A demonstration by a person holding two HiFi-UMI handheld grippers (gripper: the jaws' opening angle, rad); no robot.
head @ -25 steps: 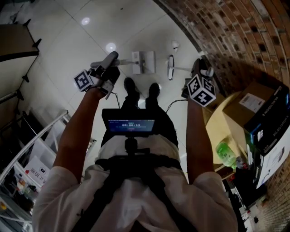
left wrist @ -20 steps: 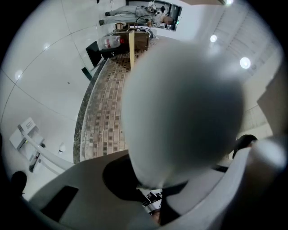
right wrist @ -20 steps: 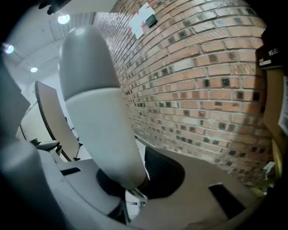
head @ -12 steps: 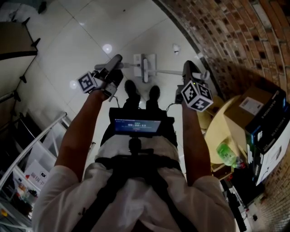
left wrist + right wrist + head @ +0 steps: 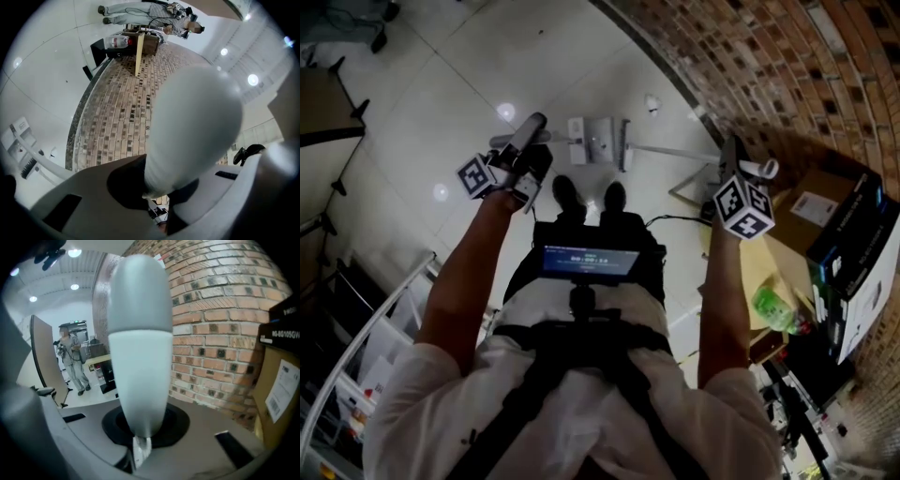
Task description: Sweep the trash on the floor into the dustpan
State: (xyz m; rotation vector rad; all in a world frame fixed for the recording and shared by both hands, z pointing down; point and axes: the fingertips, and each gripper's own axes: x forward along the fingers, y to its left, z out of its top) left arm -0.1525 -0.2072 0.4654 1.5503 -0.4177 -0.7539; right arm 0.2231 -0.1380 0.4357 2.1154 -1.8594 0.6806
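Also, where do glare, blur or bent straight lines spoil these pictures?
Head view: dim overall, with lamp glare spots on the shiny floor, and the brick wall bends into a curve. Left gripper view: the dustpan handle, close to the lens, is blurred, and the picture's corners are black. Right gripper view: the broom handle looks soft, while the brick wall behind is sharp.

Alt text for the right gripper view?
The right gripper is shut on a pale grey handle running up mid-frame. A brick wall fills the right, with a cardboard box at the edge; far left, a person stands in the distance.
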